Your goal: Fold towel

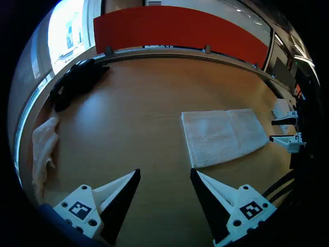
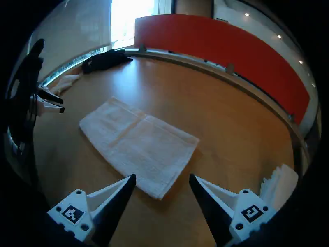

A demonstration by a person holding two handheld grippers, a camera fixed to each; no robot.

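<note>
- In the left gripper view, the left gripper (image 1: 164,171) is seen nearest, its two black-edged white fingers spread wide apart with nothing held between them.
- Bare wooden table (image 1: 135,111) is seen through that gap.
- In the right gripper view, the right gripper (image 2: 162,176) is likewise spread wide and empty. The near corner of the towel (image 2: 137,142) is seen between its fingers, but whether it is touched cannot be told.
- The towel is white and laid flat as a folded rectangle near the middle of the table, with a crease seen across it.
- In the left gripper view, the towel (image 1: 224,136) is placed ahead and to the right. The right gripper (image 1: 271,130) is seen just beyond its far short edge, fingers parted.
- In the right gripper view, the left gripper (image 2: 62,106) is seen at the left edge, near the towel's far end, with its fingers parted.
- A crumpled cream cloth (image 1: 43,148) is draped at the table's left edge.
- Another white cloth (image 2: 281,181) is bunched at the table's right edge.
- A black bundle (image 1: 78,80) is laid in the far left corner.
- A red panel (image 1: 177,29) is stood along the far edge of the table.
- A bright window (image 1: 68,29) is seen behind it.
</note>
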